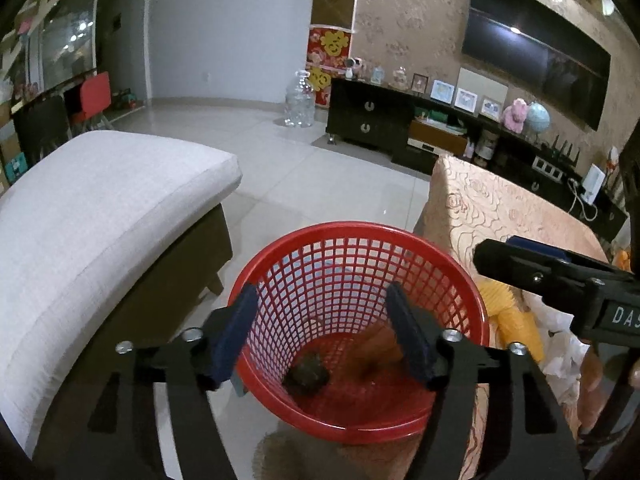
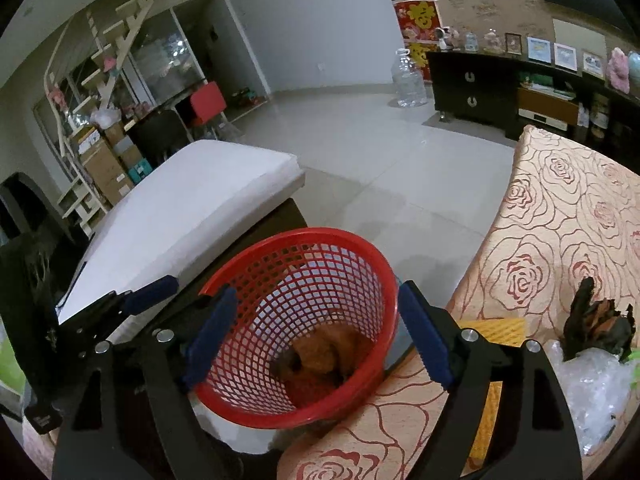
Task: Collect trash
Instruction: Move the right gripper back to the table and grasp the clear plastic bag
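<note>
Both tongs, left (image 1: 322, 332) and right (image 2: 316, 340), hang released, tilted down over the red basket (image 1: 276, 256). Trash lies inside. Bare floor (image 1: 320, 176) stretches beyond its far rim.

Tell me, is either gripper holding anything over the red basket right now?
Nothing is held. The left gripper and right gripper both stand open above the red basket, nothing between their fingers; trash pieces lie inside it.

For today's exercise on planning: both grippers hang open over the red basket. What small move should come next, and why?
Probably swing the right gripper toward the dark crumpled scrap on the rose-patterned cloth. Both it and the left gripper are open and empty, pieces already lie in the red basket, and the scrap remains outside.
</note>
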A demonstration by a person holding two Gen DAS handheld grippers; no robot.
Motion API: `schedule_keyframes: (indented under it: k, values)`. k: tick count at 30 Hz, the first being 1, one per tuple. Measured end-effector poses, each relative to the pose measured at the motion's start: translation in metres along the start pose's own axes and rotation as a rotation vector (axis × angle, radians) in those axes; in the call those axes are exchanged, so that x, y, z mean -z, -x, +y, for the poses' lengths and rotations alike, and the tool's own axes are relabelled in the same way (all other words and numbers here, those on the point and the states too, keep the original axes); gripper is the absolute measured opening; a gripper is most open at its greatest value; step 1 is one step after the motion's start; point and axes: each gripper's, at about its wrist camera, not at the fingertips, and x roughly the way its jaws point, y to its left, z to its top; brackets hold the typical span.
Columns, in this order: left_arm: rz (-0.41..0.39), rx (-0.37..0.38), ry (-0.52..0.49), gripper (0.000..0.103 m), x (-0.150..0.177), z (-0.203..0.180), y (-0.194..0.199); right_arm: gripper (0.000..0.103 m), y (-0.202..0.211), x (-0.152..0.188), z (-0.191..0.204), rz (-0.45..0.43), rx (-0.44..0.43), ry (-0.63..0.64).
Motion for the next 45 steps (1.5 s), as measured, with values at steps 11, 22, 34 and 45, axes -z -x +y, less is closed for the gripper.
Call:
schedule_keyframes:
  k: [11,22,34,45]
  values:
    - [-0.094,-0.009,0.013,0.076,-0.005,-0.003,0.020,0.080,0.024,0.000,-0.008,-0.065,0.076,0.019]
    - [-0.132,-0.014,-0.013,0.078,-0.007,-0.013,0.031,0.080,0.041,0.010,-0.004,-0.108,0.143,0.075]
    - [-0.137,0.009,-0.042,0.078,-0.005,-0.028,0.032,0.085,0.074,0.021,-0.020,-0.158,0.250,0.112]
    - [-0.132,0.058,-0.086,0.078,-0.001,-0.054,0.031,0.086,0.120,0.047,-0.077,-0.180,0.356,-0.008]
